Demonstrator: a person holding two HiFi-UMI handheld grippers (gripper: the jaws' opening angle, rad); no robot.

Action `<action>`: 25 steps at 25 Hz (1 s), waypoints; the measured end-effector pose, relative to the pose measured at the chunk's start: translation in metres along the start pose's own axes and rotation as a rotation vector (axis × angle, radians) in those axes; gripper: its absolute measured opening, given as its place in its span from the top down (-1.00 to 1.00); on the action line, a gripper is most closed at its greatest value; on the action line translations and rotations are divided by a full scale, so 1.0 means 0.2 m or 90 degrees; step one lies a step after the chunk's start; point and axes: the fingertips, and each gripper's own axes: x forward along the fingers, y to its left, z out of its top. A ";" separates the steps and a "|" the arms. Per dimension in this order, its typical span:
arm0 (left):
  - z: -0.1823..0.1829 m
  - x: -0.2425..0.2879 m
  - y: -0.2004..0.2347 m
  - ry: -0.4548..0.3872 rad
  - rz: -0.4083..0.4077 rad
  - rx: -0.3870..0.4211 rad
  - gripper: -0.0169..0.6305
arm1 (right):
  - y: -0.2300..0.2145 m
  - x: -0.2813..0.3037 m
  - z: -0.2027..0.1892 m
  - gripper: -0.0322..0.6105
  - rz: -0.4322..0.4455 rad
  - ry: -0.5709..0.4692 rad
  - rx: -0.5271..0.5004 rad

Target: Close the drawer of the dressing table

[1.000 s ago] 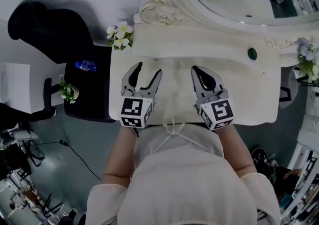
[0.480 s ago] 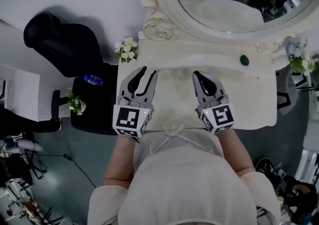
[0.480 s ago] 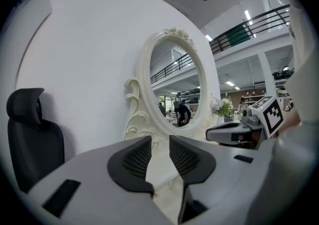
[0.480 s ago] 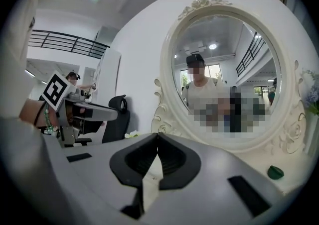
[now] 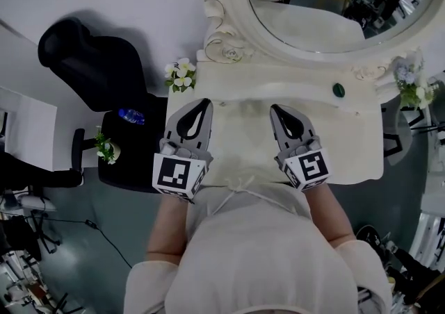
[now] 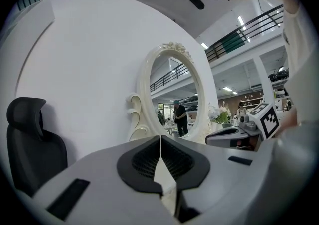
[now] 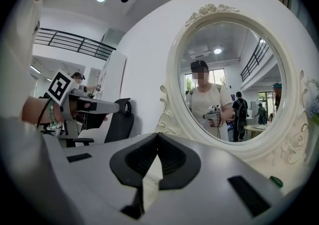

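The white dressing table (image 5: 348,135) stands against the wall under its oval mirror (image 5: 327,0). Its drawer front does not show in any view; the table top and the person's body hide it. My left gripper (image 5: 205,103) hovers over the left half of the table top, jaws shut on nothing. My right gripper (image 5: 273,108) hovers over the middle, also shut and empty. In the left gripper view the left gripper (image 6: 160,137) has its tips touching, aimed level at the mirror frame (image 6: 144,99). In the right gripper view the right gripper (image 7: 157,134) faces the mirror (image 7: 229,89) with its tips together.
White flowers (image 5: 181,75) sit at the table's back left corner, a small green object (image 5: 338,89) at the back right. More flowers (image 5: 410,83) stand at the right end. A black chair (image 5: 90,62) and a black stand (image 5: 125,156) with a blue bottle (image 5: 130,116) are left of the table.
The left jaws went from wide open to shut. Both grippers rose above the table top, the left one more. The right jaws stayed shut.
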 end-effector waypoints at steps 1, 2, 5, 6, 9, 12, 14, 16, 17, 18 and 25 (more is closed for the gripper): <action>0.00 -0.01 0.00 -0.002 -0.002 0.000 0.88 | 0.00 0.00 0.01 0.89 0.002 -0.002 -0.002; 0.00 -0.01 0.00 -0.005 -0.006 -0.001 0.88 | 0.01 0.00 0.01 0.89 0.002 -0.003 -0.003; 0.01 -0.03 -0.02 -0.013 -0.019 -0.014 0.88 | 0.03 0.00 0.02 0.89 0.009 -0.005 -0.009; 0.01 -0.03 -0.02 -0.014 -0.020 -0.017 0.88 | 0.03 0.00 0.02 0.89 0.012 -0.005 -0.010; 0.02 -0.04 -0.03 -0.017 -0.024 -0.011 0.88 | 0.04 0.00 0.02 0.89 0.015 -0.004 -0.012; 0.01 -0.04 -0.03 -0.010 -0.023 -0.020 0.88 | 0.05 0.00 0.03 0.89 0.015 -0.004 -0.010; 0.00 -0.03 -0.04 -0.003 -0.026 -0.023 0.88 | 0.05 0.00 0.05 0.89 0.016 -0.008 -0.013; 0.00 -0.02 -0.05 -0.001 -0.030 -0.023 0.88 | 0.05 0.00 0.06 0.89 0.016 -0.010 -0.015; 0.00 -0.03 -0.06 -0.001 -0.031 -0.023 0.88 | 0.05 0.00 0.07 0.89 0.015 -0.010 -0.013; 0.01 -0.03 -0.06 -0.001 -0.032 -0.024 0.88 | 0.04 -0.01 0.07 0.89 0.013 -0.009 -0.012; -0.02 -0.01 -0.07 0.006 -0.030 -0.027 0.88 | 0.02 -0.03 0.02 0.89 0.007 -0.004 -0.015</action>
